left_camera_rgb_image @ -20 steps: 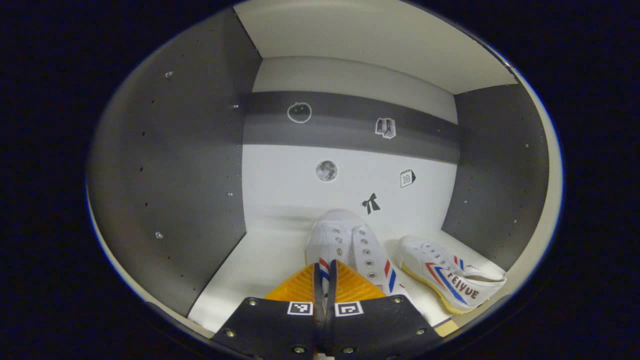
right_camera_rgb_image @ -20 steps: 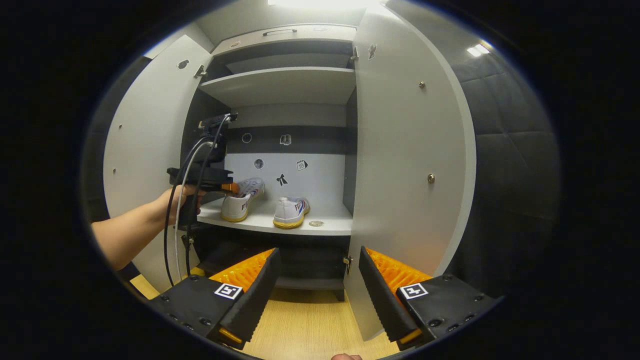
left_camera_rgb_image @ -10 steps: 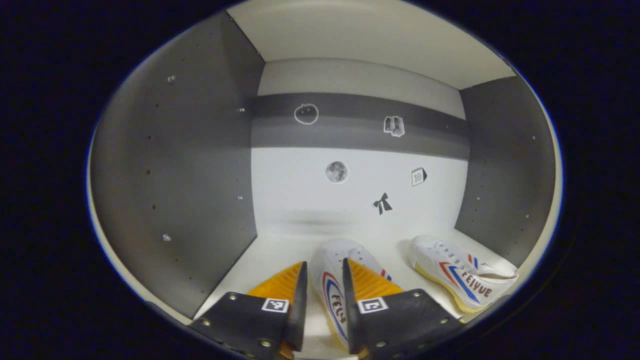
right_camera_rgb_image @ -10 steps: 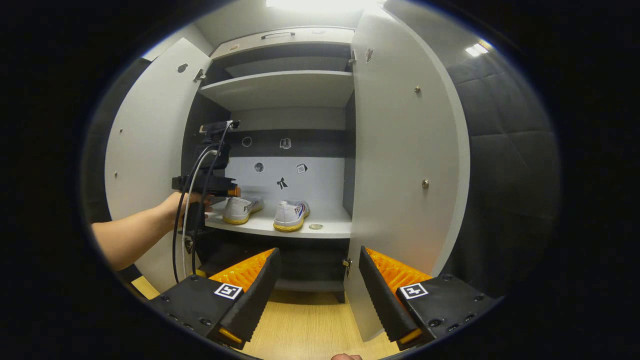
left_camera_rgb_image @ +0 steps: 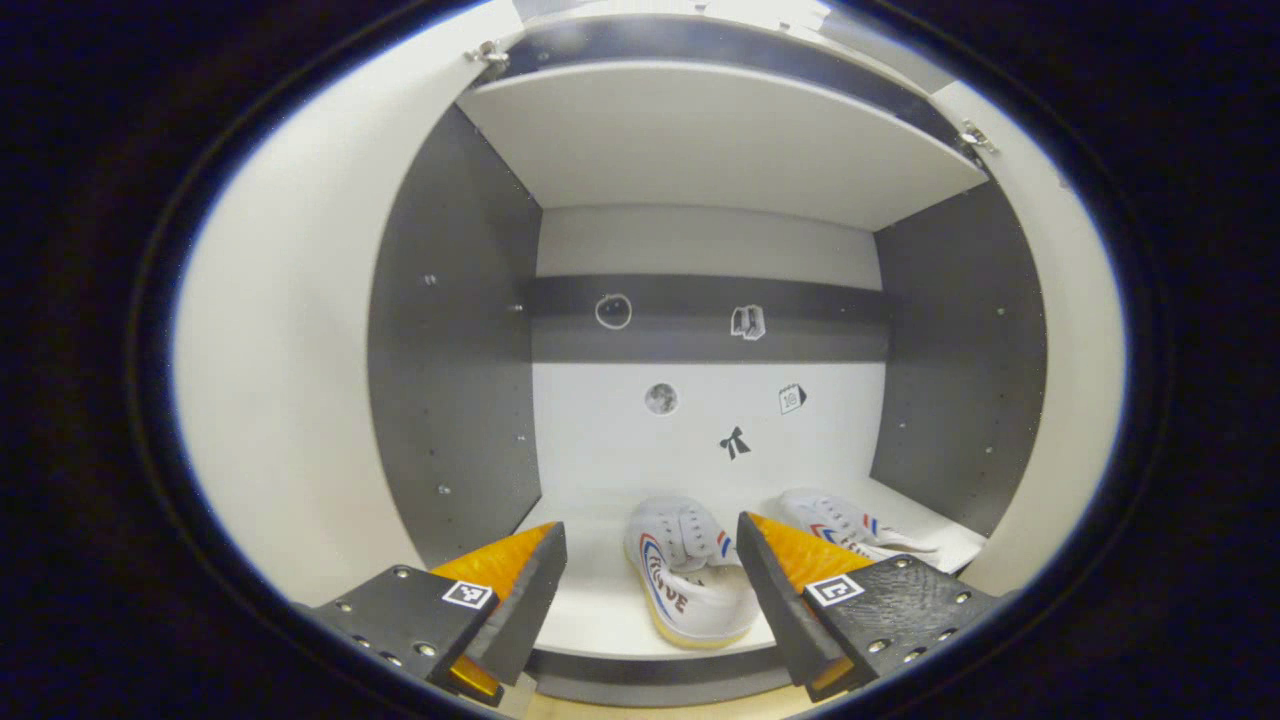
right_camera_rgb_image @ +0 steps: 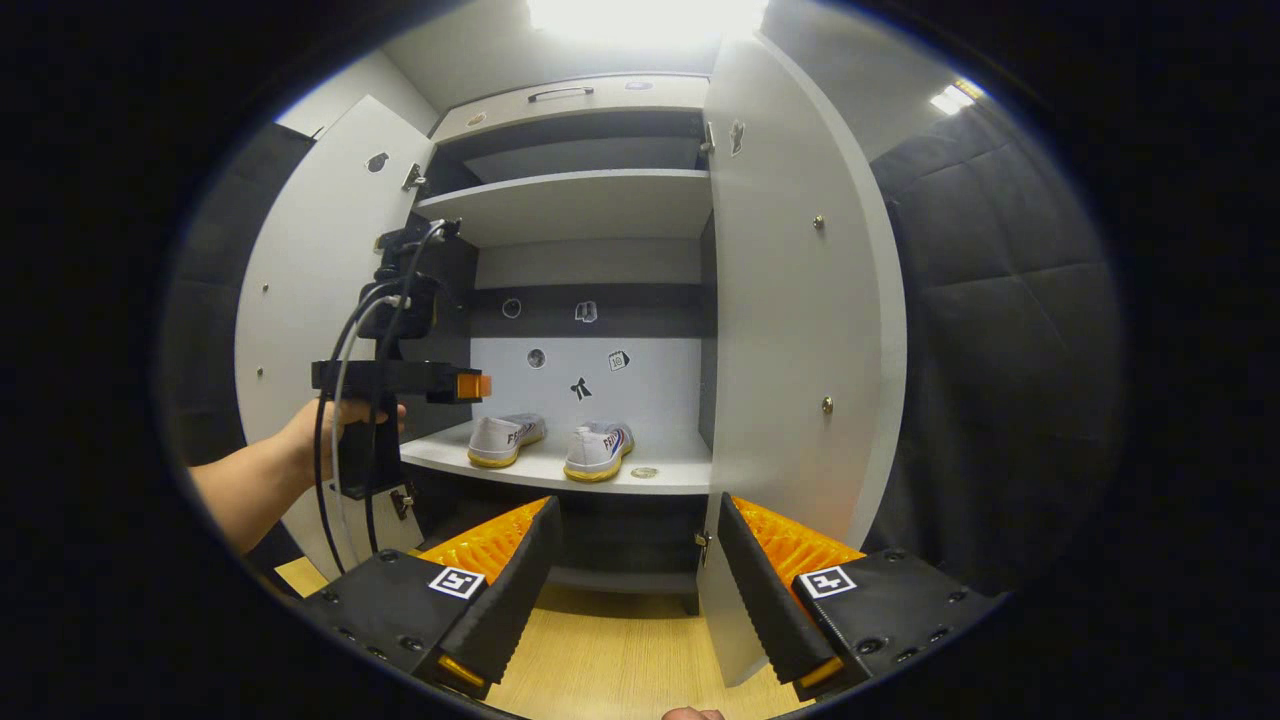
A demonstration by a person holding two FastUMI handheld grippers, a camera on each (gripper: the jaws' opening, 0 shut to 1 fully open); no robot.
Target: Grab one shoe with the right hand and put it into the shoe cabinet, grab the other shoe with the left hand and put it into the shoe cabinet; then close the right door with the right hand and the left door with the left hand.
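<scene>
In the left gripper view, the right-hand finger (left_camera_rgb_image: 775,590) covers the heel end of the white sneaker (left_camera_rgb_image: 850,522) at 5 o'clock; the wall stickers (left_camera_rgb_image: 735,442) are too small to identify.

Left gripper view sits close at the shelf (left_camera_rgb_image: 600,610) mouth, facing straight into the shoe cabinet (left_camera_rgb_image: 450,380) toward its back wall. Right gripper view stands farther back and lower, facing the whole open shoe cabinet (right_camera_rgb_image: 590,205) from the front. Both share that shelf (right_camera_rgb_image: 530,465) and the stickered back wall.
</scene>
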